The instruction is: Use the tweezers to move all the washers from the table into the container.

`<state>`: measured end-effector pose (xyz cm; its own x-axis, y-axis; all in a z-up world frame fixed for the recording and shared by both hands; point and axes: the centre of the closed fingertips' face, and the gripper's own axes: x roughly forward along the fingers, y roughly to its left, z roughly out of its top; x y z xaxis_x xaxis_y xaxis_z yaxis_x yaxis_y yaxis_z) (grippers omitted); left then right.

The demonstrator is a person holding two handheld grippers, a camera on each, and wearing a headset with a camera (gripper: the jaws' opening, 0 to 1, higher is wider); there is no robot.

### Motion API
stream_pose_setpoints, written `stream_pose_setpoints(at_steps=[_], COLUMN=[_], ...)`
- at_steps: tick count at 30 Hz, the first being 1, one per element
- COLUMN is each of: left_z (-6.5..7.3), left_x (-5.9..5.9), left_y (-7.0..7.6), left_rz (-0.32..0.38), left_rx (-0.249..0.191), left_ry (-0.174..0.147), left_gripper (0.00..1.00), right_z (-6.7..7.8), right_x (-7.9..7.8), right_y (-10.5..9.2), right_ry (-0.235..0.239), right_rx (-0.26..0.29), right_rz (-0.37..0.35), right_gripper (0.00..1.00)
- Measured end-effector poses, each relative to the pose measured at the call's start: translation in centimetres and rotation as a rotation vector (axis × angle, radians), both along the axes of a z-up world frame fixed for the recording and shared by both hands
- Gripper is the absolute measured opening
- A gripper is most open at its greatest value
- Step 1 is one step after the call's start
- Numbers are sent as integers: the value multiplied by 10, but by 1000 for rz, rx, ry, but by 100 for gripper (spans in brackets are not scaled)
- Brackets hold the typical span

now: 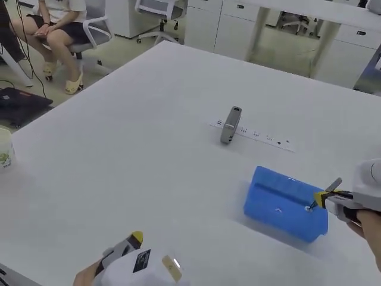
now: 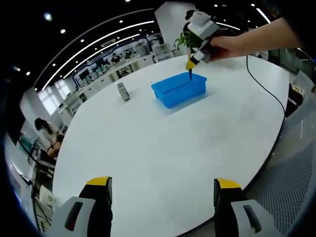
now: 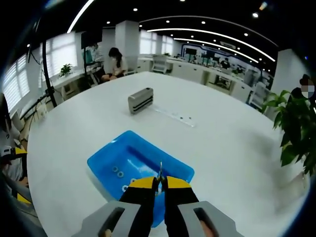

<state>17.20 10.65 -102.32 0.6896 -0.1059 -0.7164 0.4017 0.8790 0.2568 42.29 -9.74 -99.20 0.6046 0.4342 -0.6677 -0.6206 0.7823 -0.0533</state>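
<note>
The jaws of the left gripper [image 2: 163, 185] stand wide apart and empty over the near edge of the white table [image 2: 163, 143]. At the table's left edge a white cup [image 1: 5, 149] is cut off by the frame, and a person [image 1: 56, 24] sits on a chair beyond the far left corner. Toward mid-table a small gray block [image 1: 231, 125] lies just beside a clear strip [image 1: 256, 134] carrying tiny dark washers [image 1: 278, 142], hard to make out. Nearer the right edge sits the blue container [image 1: 271, 199], open-topped, with a few washers in the container [image 3: 117, 170]. The right gripper [image 3: 159, 183] has its jaws clamped together on the tweezers [image 3: 160, 170], whose tip points down inside the container; whether the tip grips a washer is too small to tell. A potted plant [image 3: 291, 123] stands past the right edge.
</note>
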Motion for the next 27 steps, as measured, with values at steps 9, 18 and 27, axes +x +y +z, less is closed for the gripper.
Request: stream_pose_setpoints(at_steps=[9,18,27], left_z=[-1,-2,-2], left_x=[0,-1,-1], left_y=[1,1,3], left_rz=[4,5,12], left_rx=[-3,3,5], left_ry=[5,13,13], left_gripper=[86,86,86], right_z=[-15,-22,-26], right_x=[3,2,-3], right_y=[-4,1,14], right_ry=[31,49,59], right_rx=[-8,7,14], right_rz=[-22,-19,5], right_gripper=[2,2,2])
